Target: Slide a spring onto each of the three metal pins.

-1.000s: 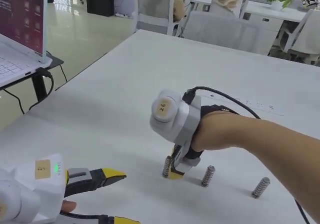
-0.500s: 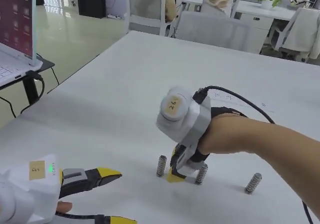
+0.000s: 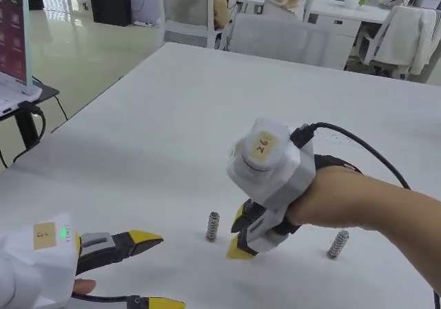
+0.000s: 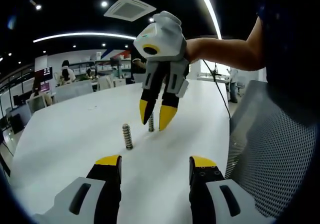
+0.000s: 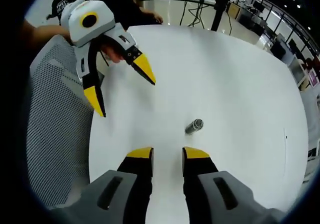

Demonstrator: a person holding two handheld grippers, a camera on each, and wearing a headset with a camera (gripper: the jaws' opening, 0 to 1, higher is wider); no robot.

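Note:
Two upright springs on pins stand on the white table (image 3: 172, 116): the left spring (image 3: 213, 226) and the right spring (image 3: 337, 243). My right gripper (image 3: 240, 243) points down at the table between them, its jaws a little apart with nothing in them. It hides the spot where a middle spring stood. In the right gripper view, one spring (image 5: 194, 126) stands just ahead of the right gripper (image 5: 168, 153). My left gripper (image 3: 158, 270) rests open at the near left. From the left gripper (image 4: 156, 161), I see the right gripper (image 4: 156, 118) above two springs (image 4: 127, 135).
A grey mesh chair back (image 4: 260, 134) is close by the left gripper. A laptop (image 3: 10, 40) sits on a side stand at far left. Office chairs (image 3: 186, 12) and desks stand beyond the table's far edge.
The right gripper has moved right, away from the left spring, and now covers the middle one. The head camera has shifted. The left gripper has stayed in place, open.

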